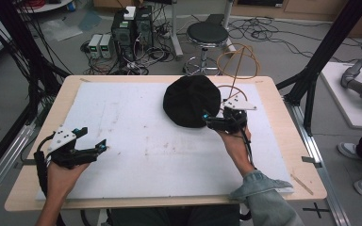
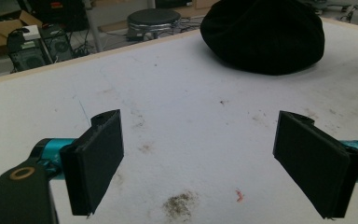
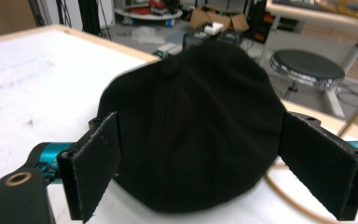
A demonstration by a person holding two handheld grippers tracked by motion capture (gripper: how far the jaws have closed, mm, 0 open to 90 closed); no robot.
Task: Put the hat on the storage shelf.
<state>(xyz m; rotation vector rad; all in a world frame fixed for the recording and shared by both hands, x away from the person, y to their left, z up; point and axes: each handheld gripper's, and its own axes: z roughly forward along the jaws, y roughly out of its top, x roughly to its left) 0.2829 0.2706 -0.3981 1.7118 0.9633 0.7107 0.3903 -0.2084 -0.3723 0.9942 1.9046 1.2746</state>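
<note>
Starting at the left of the high view, the left gripper point(image 1: 90, 147) is held in the person's left hand point(image 1: 62, 178) above the near-left part of the white sheet point(image 1: 136, 136) that covers the wooden table point(image 1: 37, 174). Its jaws are spread wide with nothing between them, as is seen in the left gripper view, where the stained white surface lies in the gap and the black cap point(image 2: 263, 35) sits well apart, farther along the sheet.

Toward the middle and far side of the table, the black cap point(image 1: 191, 100) is laid crown-up on the sheet. A small button is seen at the top of the crown in the right gripper view.

At the right, the right gripper point(image 1: 212, 120) is held by the right hand point(image 1: 235, 143), just beside the cap's near-right edge. In the right gripper view its jaws are parted to either side of the cap point(image 3: 191, 126); whether the pads touch the fabric cannot be told. An orange cable point(image 1: 238, 61) is looped behind the table's far edge, near a round black stool point(image 1: 207, 35).
</note>
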